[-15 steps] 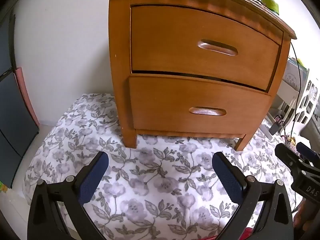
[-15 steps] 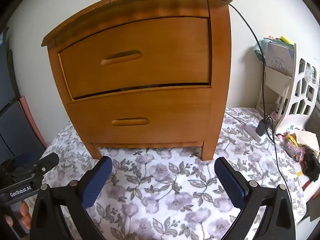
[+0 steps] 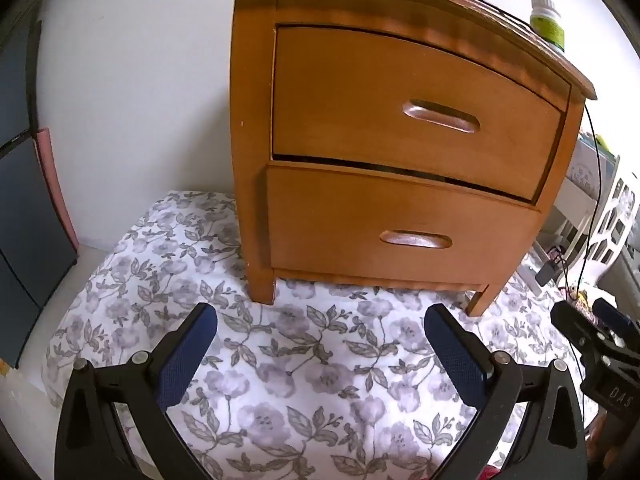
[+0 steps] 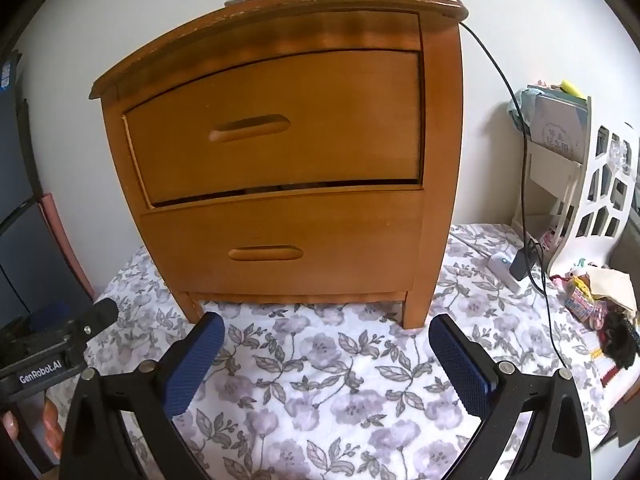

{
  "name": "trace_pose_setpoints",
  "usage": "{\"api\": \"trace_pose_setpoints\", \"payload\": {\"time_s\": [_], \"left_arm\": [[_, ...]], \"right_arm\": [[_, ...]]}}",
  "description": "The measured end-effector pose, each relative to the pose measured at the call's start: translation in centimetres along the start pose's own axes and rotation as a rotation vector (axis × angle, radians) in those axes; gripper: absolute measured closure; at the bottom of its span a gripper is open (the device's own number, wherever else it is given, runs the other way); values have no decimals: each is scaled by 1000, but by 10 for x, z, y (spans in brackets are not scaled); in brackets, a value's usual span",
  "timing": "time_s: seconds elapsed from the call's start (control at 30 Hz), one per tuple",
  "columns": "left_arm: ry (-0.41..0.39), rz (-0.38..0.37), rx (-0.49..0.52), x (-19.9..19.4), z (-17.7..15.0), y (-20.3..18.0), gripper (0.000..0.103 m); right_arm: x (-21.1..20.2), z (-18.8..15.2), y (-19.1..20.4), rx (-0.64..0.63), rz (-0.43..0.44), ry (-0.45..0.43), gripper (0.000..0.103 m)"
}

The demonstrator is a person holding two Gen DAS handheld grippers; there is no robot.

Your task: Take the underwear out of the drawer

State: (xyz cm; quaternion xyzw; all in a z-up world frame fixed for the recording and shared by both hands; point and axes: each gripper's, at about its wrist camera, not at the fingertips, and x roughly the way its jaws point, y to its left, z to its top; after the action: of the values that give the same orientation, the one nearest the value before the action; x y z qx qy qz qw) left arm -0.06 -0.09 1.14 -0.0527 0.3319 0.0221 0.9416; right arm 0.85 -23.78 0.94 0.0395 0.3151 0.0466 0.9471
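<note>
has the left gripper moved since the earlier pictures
Yes: the left gripper has shifted left; the nightstand now sits further right in its view.

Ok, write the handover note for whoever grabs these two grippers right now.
Left gripper: open, empty, hovering over the floral cloth in front of the nightstand.
Right gripper: open, empty, beside it, also short of the nightstand.
Top drawer and bottom drawer: both shut, apart from a thin dark gap between them. No underwear in view.
Done: nothing yet.
Left: pull a drawer open by its recessed handle, find the underwear, lift it out. Which drawer holds it cannot be told.
</note>
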Motion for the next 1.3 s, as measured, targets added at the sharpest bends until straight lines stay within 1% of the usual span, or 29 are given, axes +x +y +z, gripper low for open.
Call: {"api": "trace_pose_setpoints", "payload": {"time_s": [0.17,0.4,0.5,0.67,0.87,1.0,1.3], "left_arm": [[-17,5,1,-3,1,1,0],[-9,10,-3,-2,3,2,0],[-20,13,-3,-4,2,2,0],[-41,9,-5,-6,1,5,0],[-38,0,-10,-6,-1,5,0],[-43,-16,-21,-8,-1,5,0],[-46,-10,-15,-10,-1,5,0]], "right_arm": [[-1,0,1,0,-10,2,0],[-2,1,-2,17,-13,6,0],[-1,1,-4,28,-17,12,0],[-3,0,-3,27,-20,10,0],[-2,0,-2,21,-8,8,0],[-2,0,-3,21,-19,5,0],[-1,0,0,5,-29,21,0]]}}
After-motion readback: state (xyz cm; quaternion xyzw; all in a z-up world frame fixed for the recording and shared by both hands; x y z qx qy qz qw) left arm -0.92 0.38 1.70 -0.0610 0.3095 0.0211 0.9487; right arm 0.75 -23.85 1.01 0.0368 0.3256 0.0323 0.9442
